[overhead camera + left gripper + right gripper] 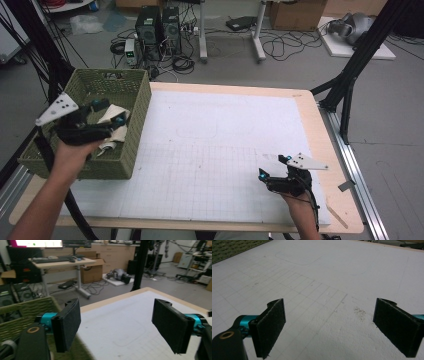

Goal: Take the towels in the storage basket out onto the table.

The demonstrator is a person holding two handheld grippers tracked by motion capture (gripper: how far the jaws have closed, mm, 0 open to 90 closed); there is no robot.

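- The left gripper hung above the green woven basket at the bench's far left corner, held in the person's left hand.
- Its jaws stood wide apart and released, with nothing between them; in the left gripper view the left gripper showed only the bench and the basket's rim beyond its pads.
- A pale folded cloth lay inside the basket, just beneath those jaws; I could not tell whether they touched it.
- The right gripper sat low near the bench's near right corner, held in the person's right hand.
- Its jaws were also spread and released, empty; in the right gripper view the right gripper looked across the white gridded mat, a small brown speck patch lying on it between the pads.
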